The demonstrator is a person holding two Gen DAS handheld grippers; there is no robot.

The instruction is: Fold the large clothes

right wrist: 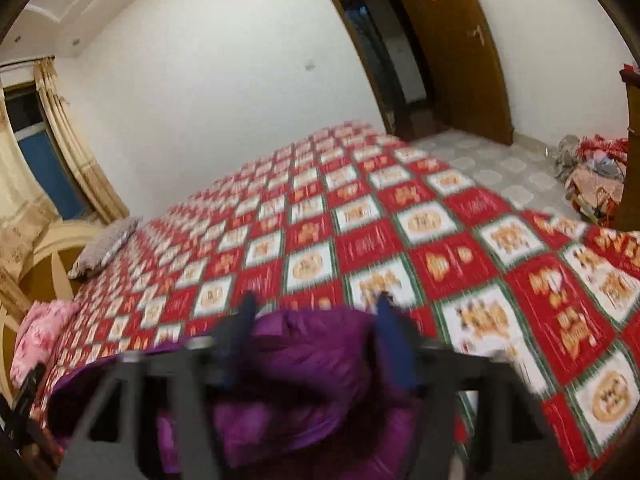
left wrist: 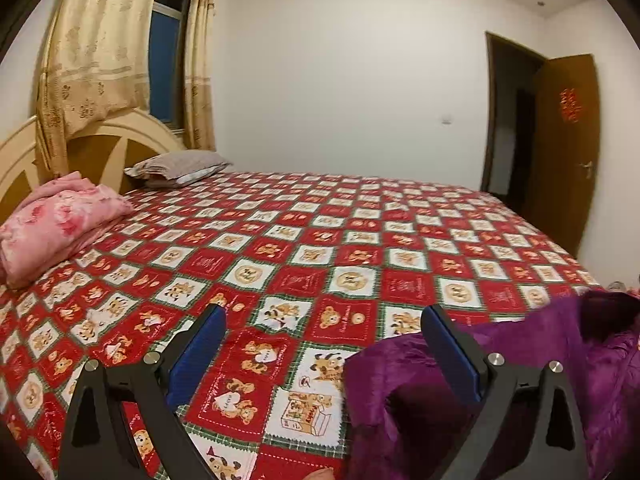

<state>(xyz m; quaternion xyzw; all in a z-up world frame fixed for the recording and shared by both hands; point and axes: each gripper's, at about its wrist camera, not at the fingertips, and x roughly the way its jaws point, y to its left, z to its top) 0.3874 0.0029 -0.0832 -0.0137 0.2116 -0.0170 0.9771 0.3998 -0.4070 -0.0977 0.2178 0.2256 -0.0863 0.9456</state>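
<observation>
A plush purple garment [left wrist: 560, 360] lies bunched on the red checked bedspread [left wrist: 320, 240] near the bed's front edge. In the left wrist view my left gripper [left wrist: 322, 312] stands wide open. Its right finger [left wrist: 452, 352] rests against the garment's left fold, and its left finger [left wrist: 200, 352] is over bare bedspread. The right wrist view is blurred. There my right gripper [right wrist: 316, 300] is open, with the purple garment [right wrist: 312, 352] heaped between and below its blue pads, which do not pinch it.
A folded pink blanket [left wrist: 52, 228] and a grey pillow [left wrist: 180, 164] lie by the headboard [left wrist: 100, 148] at the left. An open wooden door [right wrist: 452, 52] is beyond the bed. A pile of clutter [right wrist: 592, 176] sits on the tiled floor beside wooden furniture [right wrist: 632, 140].
</observation>
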